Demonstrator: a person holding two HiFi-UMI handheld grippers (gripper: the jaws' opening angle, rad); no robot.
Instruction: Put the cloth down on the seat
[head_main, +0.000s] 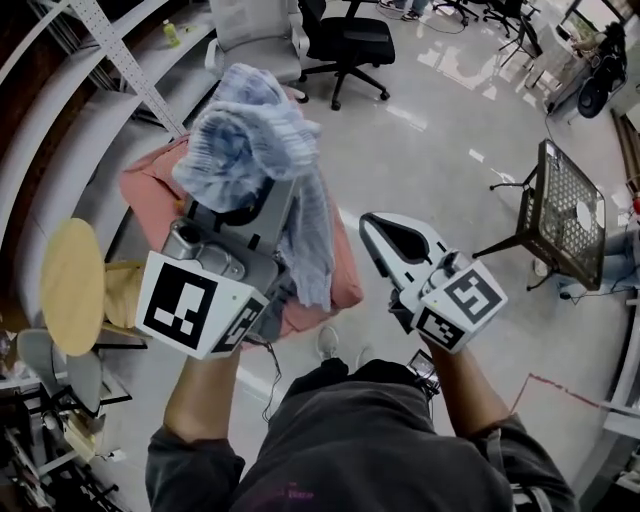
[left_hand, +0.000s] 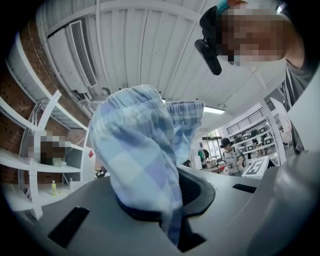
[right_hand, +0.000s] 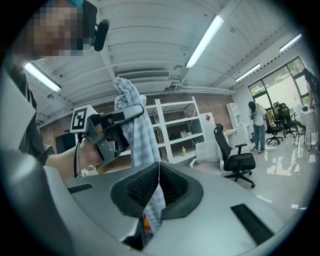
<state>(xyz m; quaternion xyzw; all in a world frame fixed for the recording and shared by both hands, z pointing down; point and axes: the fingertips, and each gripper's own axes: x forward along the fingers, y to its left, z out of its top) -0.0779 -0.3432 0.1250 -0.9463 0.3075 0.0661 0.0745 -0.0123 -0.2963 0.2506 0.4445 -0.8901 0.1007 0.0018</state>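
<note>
Cloth (head_main: 250, 130) aloft, glossy floor (head_main: 440, 200) w/ office chairs (head_main: 345, 40)

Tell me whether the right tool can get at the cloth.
Likely yes. The cloth hangs from the left tool close beside the right tool, with nothing between them. The right tool's jaws are shut, so they must open first.

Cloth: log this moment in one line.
cloth: held aloft, not on seat | left claw: shut on cloth | right claw: shut, empty
</note>
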